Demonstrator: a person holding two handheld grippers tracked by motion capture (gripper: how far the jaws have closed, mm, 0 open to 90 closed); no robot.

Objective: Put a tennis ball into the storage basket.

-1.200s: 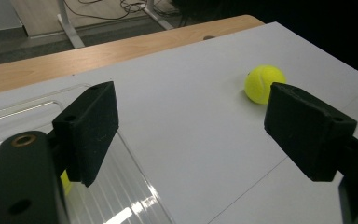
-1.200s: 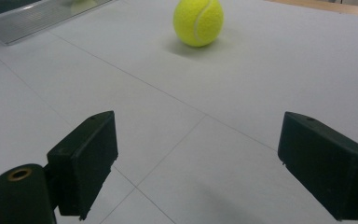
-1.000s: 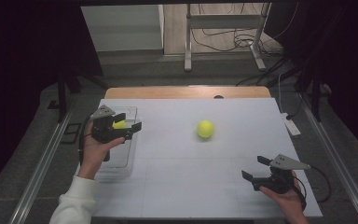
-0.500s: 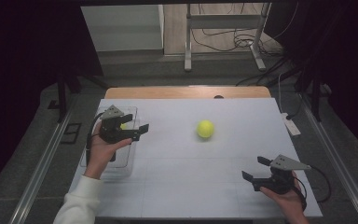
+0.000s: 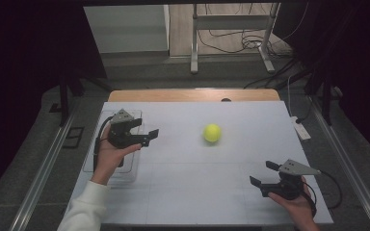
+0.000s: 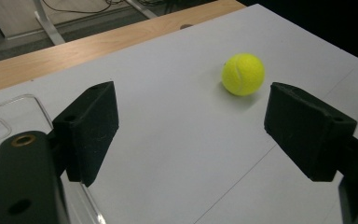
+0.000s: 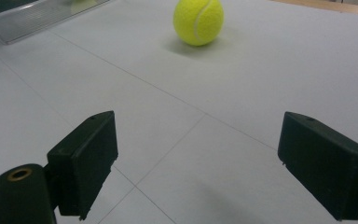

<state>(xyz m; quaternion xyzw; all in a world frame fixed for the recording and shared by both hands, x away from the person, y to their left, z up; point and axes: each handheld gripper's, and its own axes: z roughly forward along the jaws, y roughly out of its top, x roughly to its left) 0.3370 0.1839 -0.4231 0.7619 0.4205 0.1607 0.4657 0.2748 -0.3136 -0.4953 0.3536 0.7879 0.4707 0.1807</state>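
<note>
1. Tennis ball (image 5: pixel 212 133) lies on the white surface (image 5: pixel 183 192) a little toward the far edge, about midway between the left and right edges, touching nothing else.
2. Being round, the tennis ball has no long axis and points no way in particular; its pale seam shows as a curve on the side facing the right gripper view (image 7: pixel 198 21), which matters little for a grasp.
3. The left gripper (image 5: pixel 142 131) hovers near the left edge, over the far end of a clear tray (image 5: pixel 90 163), with its fingers (image 6: pixel 91 128) apart and nothing between them; in the left gripper view they frame the ball (image 6: pixel 243 73), which sits well apart, farther along the surface.
4. The right gripper (image 5: pixel 262 173) rests near the near right corner, fingers (image 7: pixel 86 158) spread wide and empty.
5. The step in hand looks like the approach: the left gripper seems lined up toward the ball but has not reached it.
6. The next move probably calls for carrying the left gripper across toward the middle of the surface, lowering it so the fingers straddle the ball at its widest part, then closing gently, since a ball nudged off-centre is likely to roll away.
</note>
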